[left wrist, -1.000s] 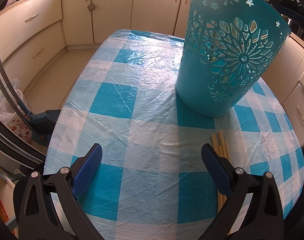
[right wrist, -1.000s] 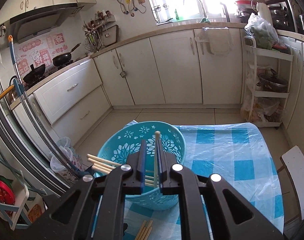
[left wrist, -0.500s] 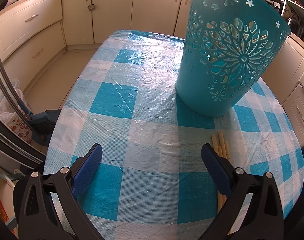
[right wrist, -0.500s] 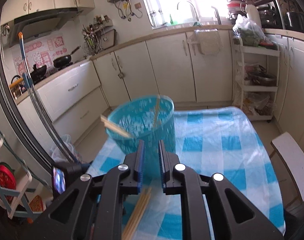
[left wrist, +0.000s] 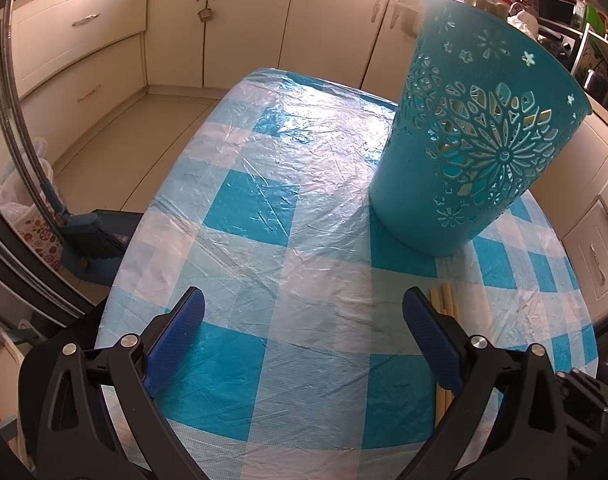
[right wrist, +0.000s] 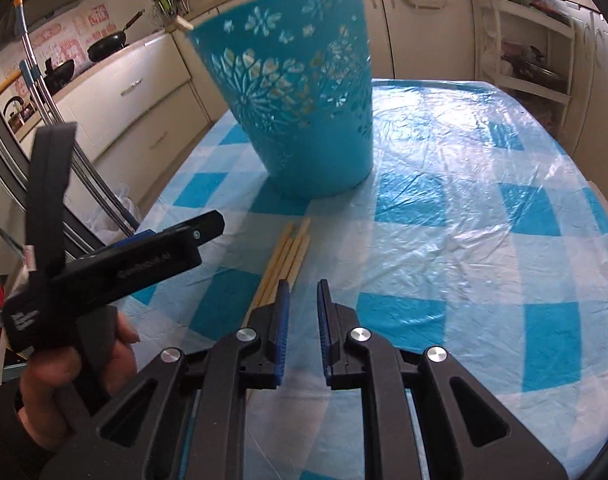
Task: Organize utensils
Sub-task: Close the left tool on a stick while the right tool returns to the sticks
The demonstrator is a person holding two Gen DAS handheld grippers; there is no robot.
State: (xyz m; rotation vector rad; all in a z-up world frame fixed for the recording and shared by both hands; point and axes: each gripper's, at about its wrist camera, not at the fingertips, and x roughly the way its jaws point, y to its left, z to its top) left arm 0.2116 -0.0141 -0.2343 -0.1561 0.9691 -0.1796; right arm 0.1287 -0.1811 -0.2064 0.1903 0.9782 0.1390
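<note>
A teal cut-out basket (left wrist: 475, 136) stands on the checked tablecloth; it also shows in the right wrist view (right wrist: 300, 92), with a chopstick end (right wrist: 180, 23) sticking out over its rim. Several wooden chopsticks (right wrist: 284, 258) lie on the cloth in front of the basket; in the left wrist view their ends (left wrist: 443, 300) show beside the right finger. My left gripper (left wrist: 304, 324) is open wide and empty, low over the cloth. My right gripper (right wrist: 304, 300) is narrowly open and empty, just right of the chopsticks. The left gripper's body (right wrist: 116, 268) shows at the left of the right wrist view.
The table (right wrist: 483, 208) has a blue and white plastic cover. Cream kitchen cabinets (left wrist: 240, 20) run behind it. A mop and broom (left wrist: 84, 228) stand by the table's left edge. A white shelf rack (right wrist: 531, 40) stands at the back right.
My right gripper has dropped from above the basket to low over the cloth, its chopstick left in the basket, jaws slightly wider. The left gripper has shifted a little.
</note>
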